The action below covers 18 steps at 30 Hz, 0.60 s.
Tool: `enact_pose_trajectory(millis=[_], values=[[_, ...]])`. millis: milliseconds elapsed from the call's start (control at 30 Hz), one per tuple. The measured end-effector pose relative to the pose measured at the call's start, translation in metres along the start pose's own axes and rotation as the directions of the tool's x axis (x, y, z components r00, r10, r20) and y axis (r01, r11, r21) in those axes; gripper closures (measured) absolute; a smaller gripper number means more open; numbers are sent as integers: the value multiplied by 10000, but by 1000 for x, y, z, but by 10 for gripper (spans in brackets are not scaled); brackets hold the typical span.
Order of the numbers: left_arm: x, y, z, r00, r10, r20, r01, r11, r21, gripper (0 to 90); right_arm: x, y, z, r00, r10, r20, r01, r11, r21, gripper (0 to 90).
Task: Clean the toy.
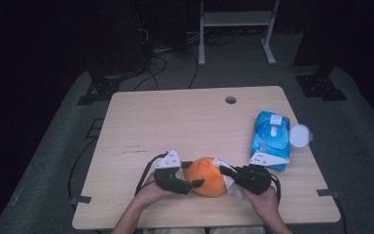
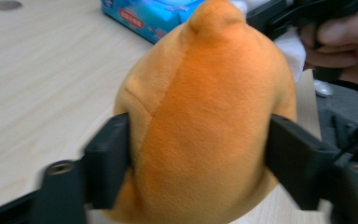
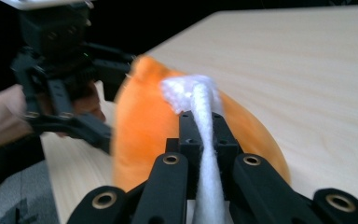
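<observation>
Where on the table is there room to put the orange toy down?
The wide bare wood left of the blue wipes pack and behind the orange plush toy, up to the round hole, is free. It is crowded at the near edge, where the left gripper and right gripper meet.

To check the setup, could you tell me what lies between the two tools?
An orange plush toy, clamped by the left tool; the right tool presses a white wipe on it, high view.

A light wooden table (image 1: 175,122) with a round cable hole carries a blue plastic wet-wipe packet (image 1: 271,139), lid flipped open, just beyond the right gripper (image 1: 224,170). An orange plush toy (image 1: 205,176) rests between both grippers near the table's front edge.
</observation>
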State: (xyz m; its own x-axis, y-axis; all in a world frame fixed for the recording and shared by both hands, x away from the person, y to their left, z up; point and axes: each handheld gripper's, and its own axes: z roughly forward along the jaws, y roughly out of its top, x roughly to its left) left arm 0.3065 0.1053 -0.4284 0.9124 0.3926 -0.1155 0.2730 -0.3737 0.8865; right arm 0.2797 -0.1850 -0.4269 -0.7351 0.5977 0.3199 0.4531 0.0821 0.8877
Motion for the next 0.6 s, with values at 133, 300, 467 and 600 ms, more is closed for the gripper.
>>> enact_pose_trajectory(millis=[133,300,467,600], values=[[-9,17,-11,9987,310,-411,-321,9991,-272,376,11,20,-16,9986,-216,-489,169,9955,-933,857],[-25,24,-2,9975,615,-355,-618,9981,-71,382,33,33,-16,9908,-1038,-868,932,9885,-1190,856],[-22,20,4,9983,562,-128,-566,9980,-279,258,16,15,-3,9960,-829,-332,817,9960,-349,858],[-1,9,2,9986,-471,-223,458,9974,-548,111,4,11,-12,9988,-498,-23,497,9979,-426,858]])
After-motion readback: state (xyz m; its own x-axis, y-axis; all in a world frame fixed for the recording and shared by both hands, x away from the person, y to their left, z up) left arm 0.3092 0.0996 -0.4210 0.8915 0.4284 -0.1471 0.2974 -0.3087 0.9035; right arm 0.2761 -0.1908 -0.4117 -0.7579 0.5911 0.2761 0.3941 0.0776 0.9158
